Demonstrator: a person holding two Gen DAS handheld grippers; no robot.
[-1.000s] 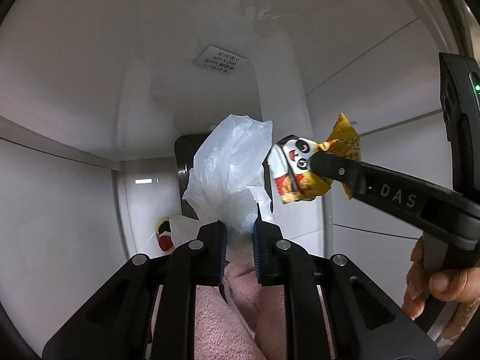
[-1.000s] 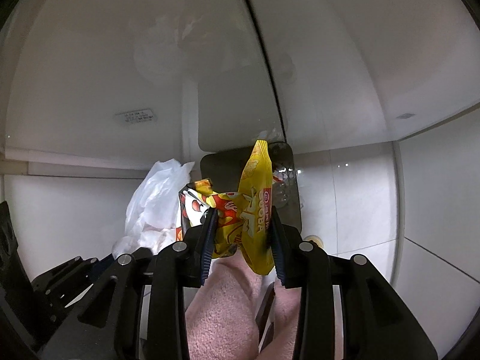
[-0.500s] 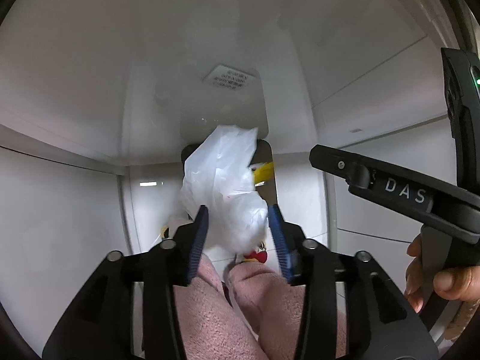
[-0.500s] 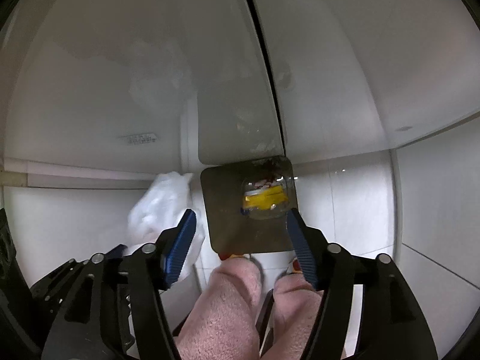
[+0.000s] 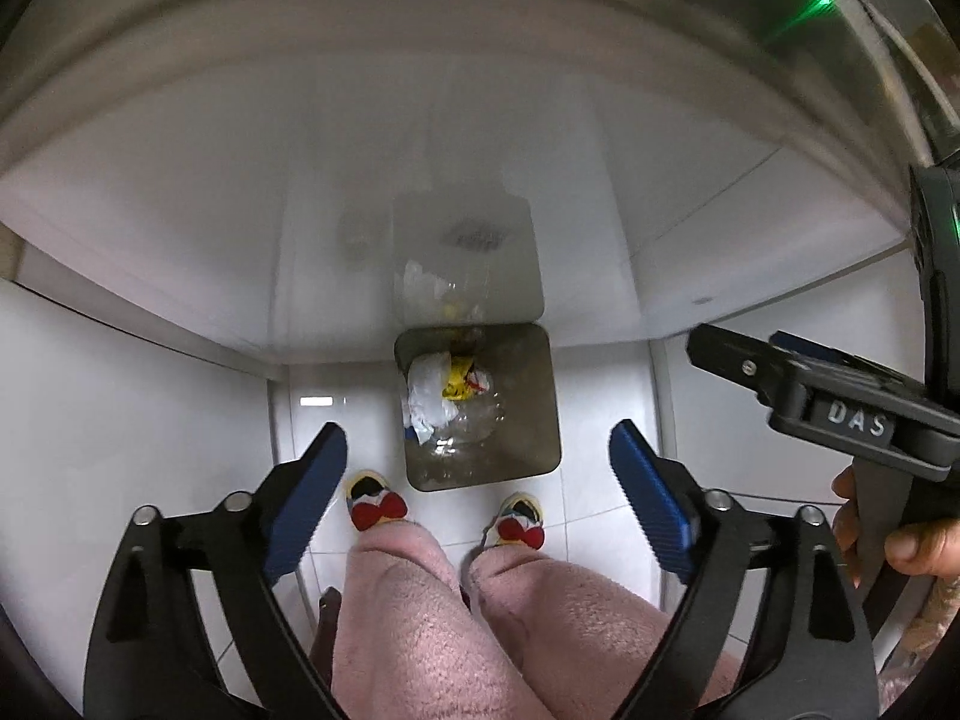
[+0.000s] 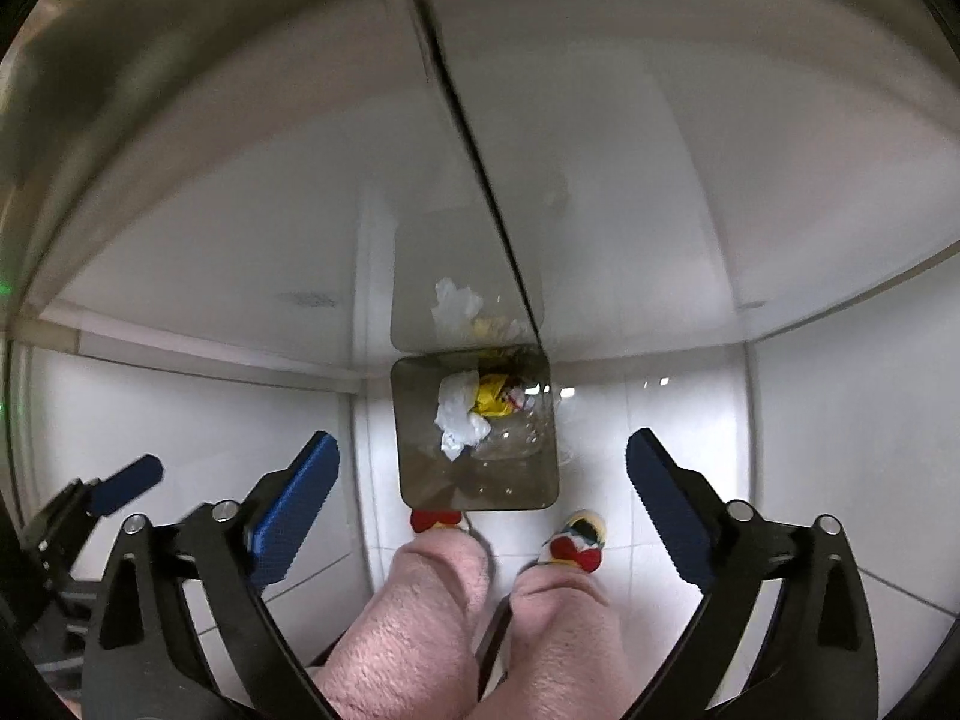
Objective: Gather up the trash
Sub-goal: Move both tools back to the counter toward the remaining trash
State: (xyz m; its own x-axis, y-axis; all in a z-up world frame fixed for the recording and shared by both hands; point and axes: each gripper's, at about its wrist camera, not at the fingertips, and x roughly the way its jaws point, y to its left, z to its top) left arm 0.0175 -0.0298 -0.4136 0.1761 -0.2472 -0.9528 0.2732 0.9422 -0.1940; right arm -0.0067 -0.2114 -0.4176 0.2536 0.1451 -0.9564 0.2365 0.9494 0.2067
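A: Where is the trash to be found?

B: In the bin (image 5: 543, 414) on the floor. The white plastic bag (image 5: 427, 397) and the yellow snack wrapper (image 5: 457, 383) are seen lying together inside it, on top of what appears to be clear plastic — the glare leaves that uncertain.

A: And what has been changed?

B: A second ago the bag was pinched in the left gripper (image 5: 478, 468) and the wrapper in the right gripper (image 6: 483, 483). Both have since been let go; each pair of jaws is now spread wide with nothing between them, held well above the bin. This drop may be judged done, so further trash can be sought.

A: What is offered by one view and not the other?

B: In the left wrist view the right gripper's body marked "DAS" and the hand (image 5: 900, 546) around its grip are shown at the edge, and both slippers (image 5: 377, 501) are clear of the bin. In the right wrist view only a blue fingertip (image 6: 127, 483) of the left gripper is caught, one slipper is partly covered by the bin — and a dark seam (image 6: 474, 180) in the white panel behind is shown.
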